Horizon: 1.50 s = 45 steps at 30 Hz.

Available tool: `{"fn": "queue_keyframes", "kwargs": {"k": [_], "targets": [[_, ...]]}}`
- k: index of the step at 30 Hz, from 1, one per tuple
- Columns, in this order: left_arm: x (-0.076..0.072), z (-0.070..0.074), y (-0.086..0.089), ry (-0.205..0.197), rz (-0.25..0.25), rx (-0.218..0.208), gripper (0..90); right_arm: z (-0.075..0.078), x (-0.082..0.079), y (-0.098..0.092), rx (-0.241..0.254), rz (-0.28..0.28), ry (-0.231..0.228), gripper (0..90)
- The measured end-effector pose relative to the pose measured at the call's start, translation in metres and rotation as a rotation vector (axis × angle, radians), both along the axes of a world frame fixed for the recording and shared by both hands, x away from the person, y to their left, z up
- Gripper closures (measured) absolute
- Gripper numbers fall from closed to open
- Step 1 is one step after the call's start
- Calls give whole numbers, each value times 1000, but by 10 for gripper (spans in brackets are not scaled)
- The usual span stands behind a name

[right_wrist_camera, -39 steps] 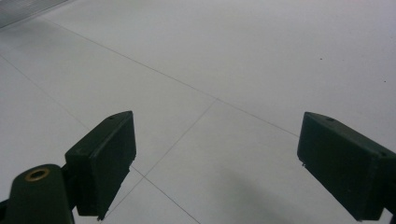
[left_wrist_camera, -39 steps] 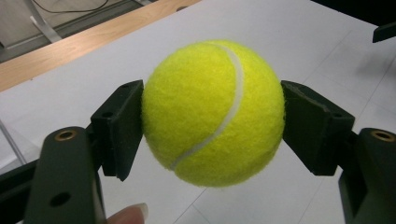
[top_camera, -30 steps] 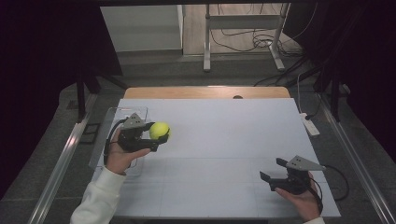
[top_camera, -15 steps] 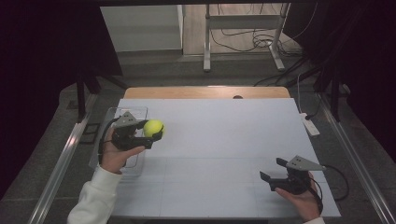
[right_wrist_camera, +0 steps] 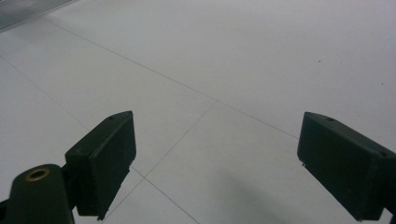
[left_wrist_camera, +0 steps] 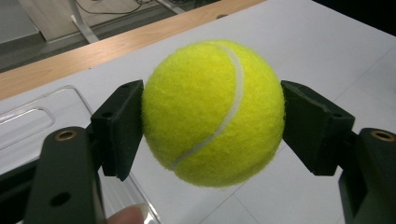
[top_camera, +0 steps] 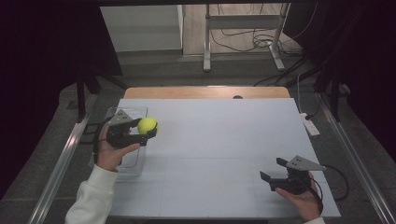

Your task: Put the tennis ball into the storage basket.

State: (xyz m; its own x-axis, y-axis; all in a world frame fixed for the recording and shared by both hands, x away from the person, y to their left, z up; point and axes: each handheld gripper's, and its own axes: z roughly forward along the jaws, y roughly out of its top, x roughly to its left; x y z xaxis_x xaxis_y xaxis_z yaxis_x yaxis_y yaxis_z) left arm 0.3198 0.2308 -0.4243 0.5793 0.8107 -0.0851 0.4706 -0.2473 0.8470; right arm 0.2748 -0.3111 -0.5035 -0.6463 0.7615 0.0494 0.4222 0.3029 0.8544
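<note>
A yellow-green tennis ball (top_camera: 147, 125) (left_wrist_camera: 214, 112) is clamped between the two black jaws of my left gripper (top_camera: 146, 129) (left_wrist_camera: 212, 123), held in the air at the table's left side above the right edge of a clear plastic tray (top_camera: 122, 114) (left_wrist_camera: 32, 121). Both pads press on the ball's sides. My right gripper (top_camera: 272, 171) (right_wrist_camera: 217, 165) rests low at the near right of the white table (top_camera: 224, 140) with its jaws wide apart and nothing between them.
A wooden strip (top_camera: 205, 92) runs along the table's far edge. A white power strip (top_camera: 309, 124) lies at the right edge. Metal rails flank both sides. Table legs and cables stand on the floor beyond.
My left gripper has carried the ball slightly to the left and farther back, over the clear tray's edge. The right gripper has stayed still.
</note>
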Motion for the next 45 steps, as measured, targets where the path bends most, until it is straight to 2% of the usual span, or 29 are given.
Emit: {"fn": "queue_keyframes", "kwargs": {"k": [16,45], "targets": [[2,0,15,-16,48,-7,269,0,-1,-1,1,-9,0,118],[12,-5,45,-12,148,-49,269,-1,1,-1,0,-9,4,119]]}}
